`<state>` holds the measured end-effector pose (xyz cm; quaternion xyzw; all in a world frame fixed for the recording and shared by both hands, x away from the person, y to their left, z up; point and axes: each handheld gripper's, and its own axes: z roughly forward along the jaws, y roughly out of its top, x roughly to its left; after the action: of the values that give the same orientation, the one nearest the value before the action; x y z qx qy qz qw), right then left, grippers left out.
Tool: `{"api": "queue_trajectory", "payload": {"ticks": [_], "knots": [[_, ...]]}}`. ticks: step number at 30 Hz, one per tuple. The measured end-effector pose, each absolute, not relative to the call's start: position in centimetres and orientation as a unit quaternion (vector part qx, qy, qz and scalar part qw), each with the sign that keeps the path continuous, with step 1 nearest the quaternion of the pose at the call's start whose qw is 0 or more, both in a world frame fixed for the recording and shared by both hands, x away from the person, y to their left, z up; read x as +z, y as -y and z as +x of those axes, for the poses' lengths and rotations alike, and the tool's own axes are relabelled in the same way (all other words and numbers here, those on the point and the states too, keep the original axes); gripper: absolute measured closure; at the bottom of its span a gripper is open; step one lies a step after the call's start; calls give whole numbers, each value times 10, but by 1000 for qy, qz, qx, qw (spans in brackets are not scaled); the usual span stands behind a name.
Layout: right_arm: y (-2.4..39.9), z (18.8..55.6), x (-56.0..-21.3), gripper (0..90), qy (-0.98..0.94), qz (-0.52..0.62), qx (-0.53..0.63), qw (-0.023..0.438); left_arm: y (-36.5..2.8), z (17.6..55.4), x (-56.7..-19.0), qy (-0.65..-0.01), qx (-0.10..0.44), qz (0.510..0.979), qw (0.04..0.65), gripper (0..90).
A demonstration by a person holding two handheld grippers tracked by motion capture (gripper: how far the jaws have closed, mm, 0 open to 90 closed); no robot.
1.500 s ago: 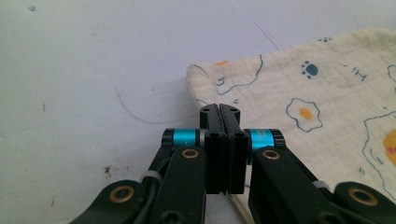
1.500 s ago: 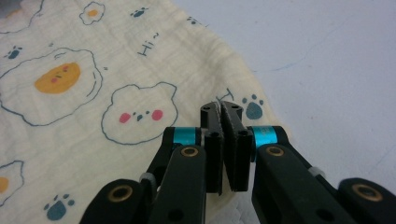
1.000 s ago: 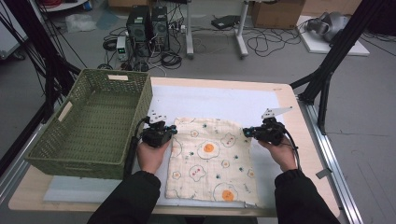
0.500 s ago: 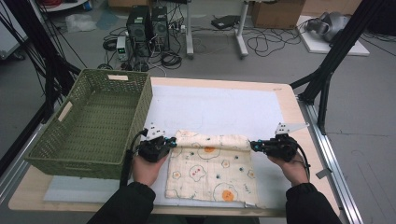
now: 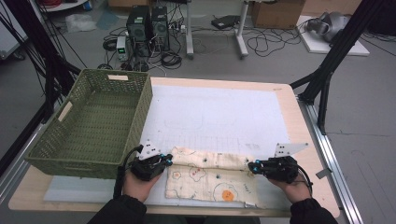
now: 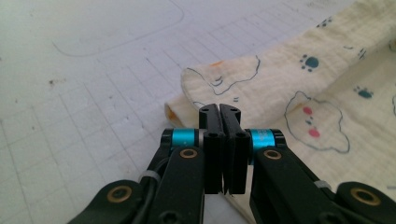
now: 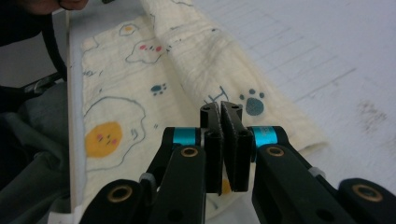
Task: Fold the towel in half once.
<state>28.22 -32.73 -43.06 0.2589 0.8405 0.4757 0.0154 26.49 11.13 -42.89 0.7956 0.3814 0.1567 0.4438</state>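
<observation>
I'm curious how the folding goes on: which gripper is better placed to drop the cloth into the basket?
Left, probably. The left gripper sits at the cloth end right beside the green wicker basket; the right gripper is at the far end, across the cloth.

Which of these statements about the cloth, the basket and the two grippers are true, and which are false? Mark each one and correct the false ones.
1. The printed cloth lies inside the green basket. False: it lies on the white mat, beside the basket, which has nothing in it.
2. The far edge of the cloth is folded over towards the person. True.
3. The left gripper is at the left end of the fold and the right gripper at the right end. True.
4. Both grippers have their jaws spread wide. False: both pairs stand almost together; they have just been opening slightly, and whether cloth is between them cannot be told.
5. The cloth is plain white. False: it is cream with fried eggs and paw prints.
</observation>
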Motion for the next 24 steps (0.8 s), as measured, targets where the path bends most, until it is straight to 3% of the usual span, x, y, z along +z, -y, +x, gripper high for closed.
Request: {"api": "queue_trajectory", "payload": {"ticks": [4, 11, 17, 24], "knots": [[333, 278, -429, 703, -834, 266, 484, 19, -113, 265, -428, -381, 143, 795, 449, 716], [326, 288, -419, 648, -830, 262, 491, 31, -112, 271, -423, -385, 129, 788, 462, 560], [325, 288, -417, 639, -824, 253, 506, 15, -114, 268, -413, -375, 115, 791, 469, 529], [326, 285, -413, 642, -832, 251, 493, 36, -110, 267, -410, -367, 108, 796, 470, 528]]}}
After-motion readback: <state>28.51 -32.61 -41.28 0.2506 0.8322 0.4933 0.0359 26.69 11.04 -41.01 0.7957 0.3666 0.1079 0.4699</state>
